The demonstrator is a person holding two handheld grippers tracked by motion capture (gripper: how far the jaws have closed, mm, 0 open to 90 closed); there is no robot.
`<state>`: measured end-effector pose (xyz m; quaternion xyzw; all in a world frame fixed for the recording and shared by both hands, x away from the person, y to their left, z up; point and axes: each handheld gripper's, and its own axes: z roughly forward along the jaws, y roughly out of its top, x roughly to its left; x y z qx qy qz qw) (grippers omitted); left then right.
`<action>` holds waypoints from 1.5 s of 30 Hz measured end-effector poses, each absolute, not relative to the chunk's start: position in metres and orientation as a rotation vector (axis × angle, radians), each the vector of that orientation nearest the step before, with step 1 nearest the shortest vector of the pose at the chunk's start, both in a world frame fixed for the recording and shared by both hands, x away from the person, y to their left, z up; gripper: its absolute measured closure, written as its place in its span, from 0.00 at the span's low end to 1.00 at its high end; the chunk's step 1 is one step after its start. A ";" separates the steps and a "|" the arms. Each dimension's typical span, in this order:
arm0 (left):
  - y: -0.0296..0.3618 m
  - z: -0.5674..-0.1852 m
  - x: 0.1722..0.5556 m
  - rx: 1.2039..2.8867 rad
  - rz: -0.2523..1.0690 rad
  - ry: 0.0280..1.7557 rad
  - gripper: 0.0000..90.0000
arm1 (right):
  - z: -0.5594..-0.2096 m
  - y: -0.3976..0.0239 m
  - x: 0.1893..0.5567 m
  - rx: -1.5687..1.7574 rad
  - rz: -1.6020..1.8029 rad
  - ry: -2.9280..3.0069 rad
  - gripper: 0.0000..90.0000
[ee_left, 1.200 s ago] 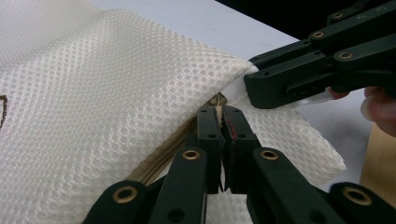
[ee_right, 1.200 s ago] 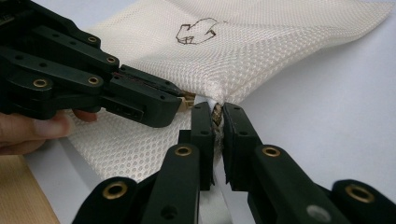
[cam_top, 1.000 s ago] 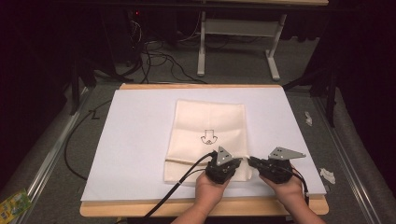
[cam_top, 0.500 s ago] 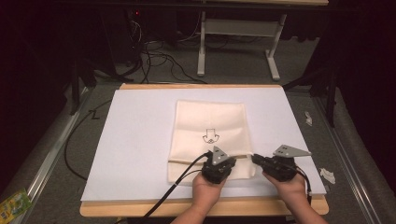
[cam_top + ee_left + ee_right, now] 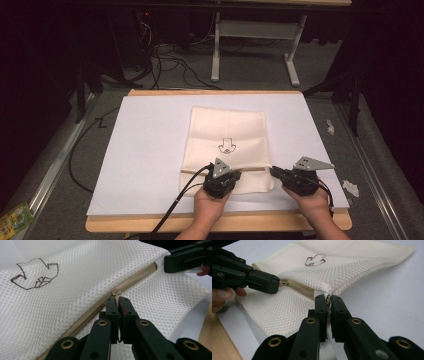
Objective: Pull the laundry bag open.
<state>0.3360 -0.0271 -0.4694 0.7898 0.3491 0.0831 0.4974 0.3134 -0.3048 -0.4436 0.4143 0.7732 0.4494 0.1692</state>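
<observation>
Zipping work on a mesh laundry bag (image 5: 227,145) lying at the middle of the white-covered table (image 5: 150,150), near its front edge.
Left gripper (image 5: 117,305) is clamped on the zipper pull (image 5: 116,293); right gripper (image 5: 328,305) pinches the bag's right corner at the zipper's end. Soft, light and floppy, the mesh will likely bunch unless held taut there.

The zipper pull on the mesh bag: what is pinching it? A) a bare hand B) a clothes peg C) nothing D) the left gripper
D: in the left gripper view the left gripper has its black jaws closed on the small zipper pull of the cream mesh bag, while the right gripper pinches the bag's edge at the zipper's end.
</observation>
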 end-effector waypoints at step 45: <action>0.106 -0.475 0.348 1.909 0.250 1.130 0.97 | -0.438 -0.350 0.317 1.334 1.295 2.056 0.96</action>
